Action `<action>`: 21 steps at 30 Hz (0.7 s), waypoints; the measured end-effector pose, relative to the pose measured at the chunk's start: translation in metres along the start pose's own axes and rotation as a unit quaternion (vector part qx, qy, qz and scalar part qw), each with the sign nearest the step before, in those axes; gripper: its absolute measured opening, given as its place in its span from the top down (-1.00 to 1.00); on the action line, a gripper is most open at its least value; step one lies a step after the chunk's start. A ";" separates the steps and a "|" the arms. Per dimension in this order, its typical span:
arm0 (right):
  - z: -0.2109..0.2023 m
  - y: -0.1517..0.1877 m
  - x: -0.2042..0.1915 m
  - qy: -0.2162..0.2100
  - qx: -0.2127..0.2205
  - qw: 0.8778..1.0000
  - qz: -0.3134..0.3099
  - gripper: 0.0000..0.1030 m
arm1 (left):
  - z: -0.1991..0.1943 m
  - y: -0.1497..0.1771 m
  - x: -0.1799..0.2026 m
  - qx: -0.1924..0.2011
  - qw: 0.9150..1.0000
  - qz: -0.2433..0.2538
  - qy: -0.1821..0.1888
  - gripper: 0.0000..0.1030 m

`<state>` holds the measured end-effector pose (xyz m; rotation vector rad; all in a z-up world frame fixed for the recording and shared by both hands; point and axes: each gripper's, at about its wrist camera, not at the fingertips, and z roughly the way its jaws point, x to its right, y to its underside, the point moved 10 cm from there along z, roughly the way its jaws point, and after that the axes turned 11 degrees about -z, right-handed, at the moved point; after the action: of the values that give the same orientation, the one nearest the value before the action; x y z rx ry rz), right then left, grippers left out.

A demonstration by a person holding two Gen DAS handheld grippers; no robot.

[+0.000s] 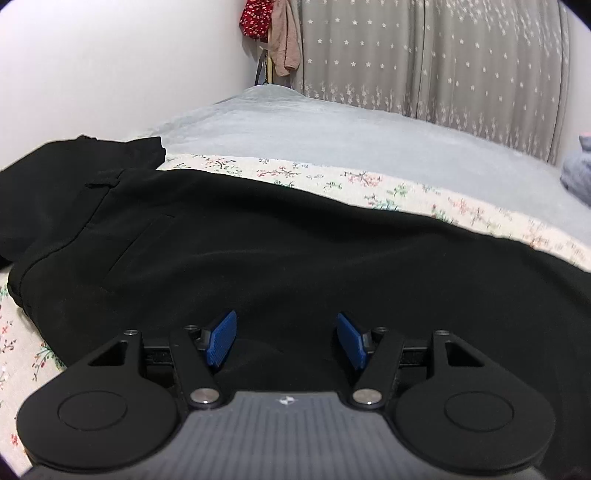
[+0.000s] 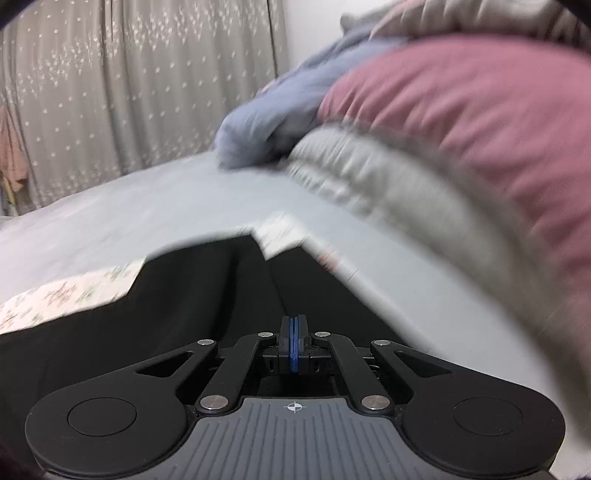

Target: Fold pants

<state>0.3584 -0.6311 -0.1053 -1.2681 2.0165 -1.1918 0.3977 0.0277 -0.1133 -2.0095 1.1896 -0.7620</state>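
Note:
Black pants [image 1: 236,251] lie spread on a floral cloth [image 1: 332,181] on the bed, waistband and pocket toward the left. My left gripper [image 1: 286,332] is open just above the pants near their middle, its blue pads [image 1: 221,338] apart with nothing between them. In the right wrist view the pants [image 2: 192,295] run away from me, their leg ends at the far edge. My right gripper [image 2: 293,332] is shut over the pants; I cannot tell whether fabric is pinched between its blue pads. This view is blurred by motion.
A grey-blue bed sheet [image 1: 351,136] extends to the curtain [image 1: 443,55] at the back. Clothes [image 1: 273,29] hang in the corner by the white wall. A pink and grey duvet [image 2: 461,129] and a blue-grey blanket [image 2: 266,122] pile up at the right.

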 end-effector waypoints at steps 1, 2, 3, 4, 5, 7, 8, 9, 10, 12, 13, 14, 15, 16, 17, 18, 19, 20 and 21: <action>-0.005 -0.006 0.009 0.013 0.004 1.000 -0.009 1.00 | -0.002 -0.001 0.001 -0.001 1.000 -0.005 0.004 -0.36; -0.009 -0.014 0.019 0.025 0.007 1.000 -0.018 1.00 | -0.002 -0.002 0.000 -0.002 1.000 -0.011 0.008 -0.36; -0.014 -0.023 0.031 0.039 0.010 0.999 -0.026 1.00 | -0.004 -0.003 0.002 -0.004 1.000 -0.016 0.010 -0.36; -0.020 -0.031 0.040 0.052 0.013 0.998 -0.036 1.00 | -0.004 -0.001 0.004 -0.006 1.000 -0.021 0.012 -0.36; -0.024 -0.038 0.048 0.060 0.015 0.997 -0.044 1.00 | -0.005 -0.001 0.004 -0.008 1.000 -0.024 0.015 -0.36; -0.025 -0.048 0.057 0.077 0.012 0.995 -0.067 1.00 | -0.006 0.001 0.007 -0.006 1.000 -0.022 0.017 -0.36; -0.024 -0.049 0.057 0.090 0.006 0.992 -0.089 1.00 | -0.006 0.003 0.009 -0.006 1.000 -0.019 0.017 -0.36; -0.018 -0.048 0.058 0.100 -0.004 0.989 -0.110 1.00 | -0.006 0.005 0.011 -0.007 1.000 -0.016 0.017 -0.36; -0.015 -0.043 0.059 0.110 -0.016 0.986 -0.127 1.00 | -0.006 0.006 0.011 -0.009 1.000 -0.015 0.019 -0.36; -0.008 -0.028 0.060 0.122 -0.039 0.982 -0.142 1.00 | -0.007 0.007 0.010 -0.010 1.000 -0.014 0.019 -0.36; -0.003 -0.020 0.062 0.123 -0.051 0.981 -0.142 1.00 | -0.006 0.005 0.009 -0.010 1.000 -0.011 0.019 -0.36; 0.001 -0.012 0.064 0.126 -0.061 0.980 -0.140 1.00 | -0.006 0.005 0.008 -0.010 1.000 -0.009 0.018 -0.36; 0.003 -0.006 0.065 0.125 -0.066 0.980 -0.138 1.00 | -0.007 0.004 0.006 -0.009 1.000 -0.007 0.018 -0.36; 0.002 -0.001 0.064 0.121 -0.068 0.981 -0.138 1.00 | -0.007 0.002 0.005 -0.006 1.000 -0.004 0.019 -0.36; 0.002 0.003 0.063 0.118 -0.073 0.980 -0.139 1.00 | -0.007 0.001 0.005 -0.003 1.000 0.001 0.019 -0.36; 0.004 0.009 0.061 0.111 -0.086 0.980 -0.141 1.00 | -0.006 0.001 0.005 -0.003 1.000 0.007 0.020 -0.36; 0.011 0.018 0.057 0.098 -0.110 0.978 -0.151 1.00 | -0.004 0.002 0.005 -0.006 1.000 0.007 0.021 -0.36; 0.017 0.028 0.053 0.100 -0.128 0.972 -0.171 1.00 | -0.002 0.004 0.005 -0.009 1.000 0.005 0.021 -0.36; 0.021 0.033 0.052 0.114 -0.132 0.966 -0.191 1.00 | -0.002 0.005 0.005 -0.013 1.000 0.001 0.022 -0.36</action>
<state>0.3345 -0.6798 -0.1413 -1.7874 2.2187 -1.3197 0.3956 0.0214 -0.1155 -2.0209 1.2331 -0.7971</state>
